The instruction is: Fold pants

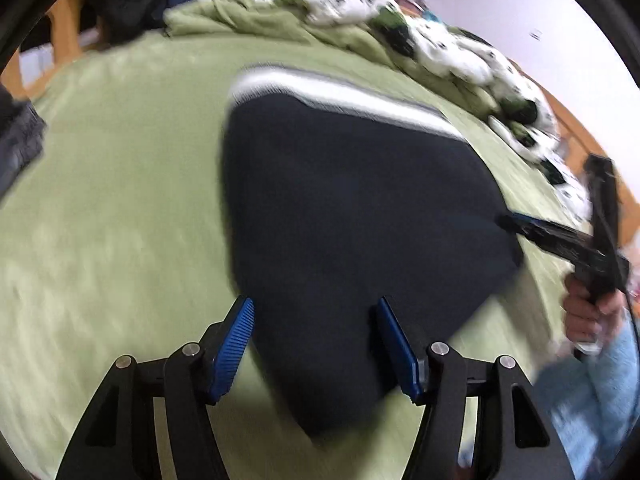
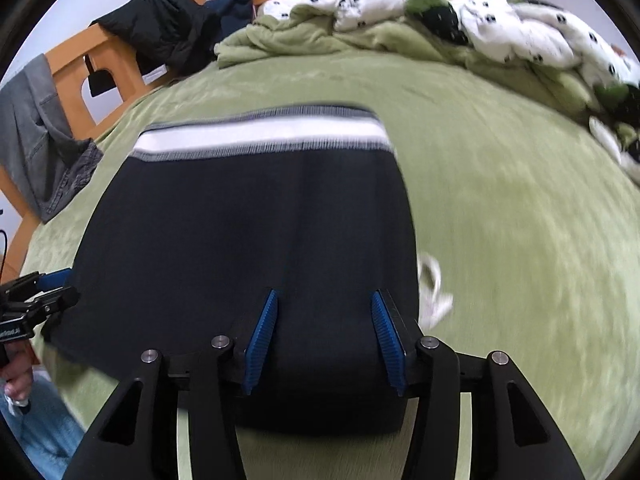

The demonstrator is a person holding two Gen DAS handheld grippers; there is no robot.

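A: What carries it all?
B: A bed [image 2: 500, 184] under a green cover, with a wooden frame.
A: And on it?
B: Dark folded pants [image 2: 248, 216], white waistband at the far end; a crumpled green blanket [image 2: 280, 46] and spotted white duvet [image 2: 520, 28] bunched along the far edge.

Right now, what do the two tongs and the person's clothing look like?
Both tongs are black linkage arms with silver pivot pins and ribbed blue pads: the left tongs and the right tongs. Each rides a black pistol-style handle, and a thin dark cable trails by the right hand. A light blue sleeve shows below that hand.
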